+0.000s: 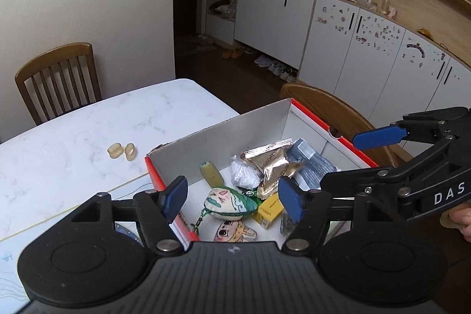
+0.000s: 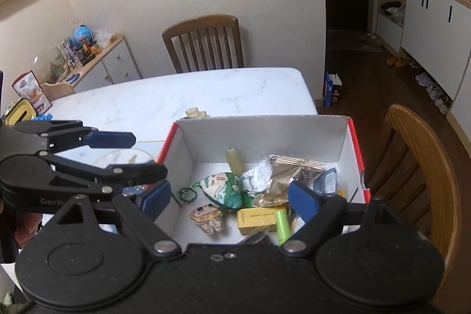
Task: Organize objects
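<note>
Hovering: both hand-held grippers hang above the open cardboard box (image 1: 259, 119), which serves as landmark for every line below.
Box: white inside, red-orange outside, standing on the white marble-patterned table (image 1: 88, 119) at its near corner.
Left gripper (image 1: 232, 200): over the box's near left side, blue pads spread apart, nothing between them.
Right gripper (image 2: 229, 202): over the box's near edge, blue pads set wide, empty; in the left wrist view it reaches in from the box's right side.
Box contents, middle: a green-and-white cartoon plush charm (image 2: 226, 189) with a green cord, and a smaller cartoon-face charm (image 2: 207, 218) nearer the front wall.
Box contents, back: a yellowish tube-shaped thing (image 2: 234, 161) leaning by the far wall, beside a clear bag of white bits (image 2: 259, 175).
Box contents, right: a gold foil packet (image 2: 282, 181), a grey-blue packet (image 2: 326, 181), a small yellow carton (image 2: 256, 221), a light green cylinder (image 2: 282, 224).
Outside the box: two pale rounded pieces (image 1: 122, 150) lie on the table just beyond its far left corner.
Chairs: one wooden chair (image 2: 206, 44) at the table's far side, another (image 2: 418, 167) just right of the box.
</note>
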Available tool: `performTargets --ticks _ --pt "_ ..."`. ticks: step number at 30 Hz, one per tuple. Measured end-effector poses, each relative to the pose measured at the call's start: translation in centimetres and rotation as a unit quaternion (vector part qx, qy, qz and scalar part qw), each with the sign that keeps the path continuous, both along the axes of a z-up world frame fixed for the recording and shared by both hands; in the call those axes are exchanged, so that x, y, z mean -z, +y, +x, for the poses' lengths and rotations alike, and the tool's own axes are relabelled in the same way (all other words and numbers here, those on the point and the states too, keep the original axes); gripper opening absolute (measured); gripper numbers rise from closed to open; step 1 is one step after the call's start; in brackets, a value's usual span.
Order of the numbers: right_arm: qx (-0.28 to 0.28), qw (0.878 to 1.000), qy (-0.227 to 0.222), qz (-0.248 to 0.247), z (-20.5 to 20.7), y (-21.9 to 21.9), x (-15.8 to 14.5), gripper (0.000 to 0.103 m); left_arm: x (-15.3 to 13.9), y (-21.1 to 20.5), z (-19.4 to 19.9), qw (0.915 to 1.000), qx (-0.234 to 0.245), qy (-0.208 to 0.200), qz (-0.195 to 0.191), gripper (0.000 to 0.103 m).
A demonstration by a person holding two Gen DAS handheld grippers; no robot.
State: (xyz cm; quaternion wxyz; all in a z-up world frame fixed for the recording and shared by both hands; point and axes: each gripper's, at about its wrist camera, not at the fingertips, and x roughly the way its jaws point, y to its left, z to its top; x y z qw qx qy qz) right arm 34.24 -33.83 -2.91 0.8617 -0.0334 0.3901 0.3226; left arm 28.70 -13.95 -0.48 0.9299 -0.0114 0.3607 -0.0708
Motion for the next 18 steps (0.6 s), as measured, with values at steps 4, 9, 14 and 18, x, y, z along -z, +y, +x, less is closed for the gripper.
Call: performTargets --ticks 4,9,14,18 --pt "0.012 1.0 -0.017 0.006 -1.7 0.2 -0.5 0.092 -0.3 0.7 -1.6 0.9999 0.005 -0.01 -0.007 0.076" --pt "0.03 0.999 -0.035 0.021 -3.8 0.1 -0.8 0.098 -0.6 1.4 -3.3 0.9998 0.003 -0.019 -0.003 0.087" --pt "0.049 0.997 -0.046 0.031 -5.5 0.0 -0.8 0.1 -0.5 2.0 -4.9 0.9996 -0.001 -0.028 -0.002 0.101" --pt "0.071 0.995 -0.053 0.042 -6.8 -0.4 -0.7 0.101 -0.3 2.6 -6.1 0.9994 -0.004 -0.031 -0.015 0.101"
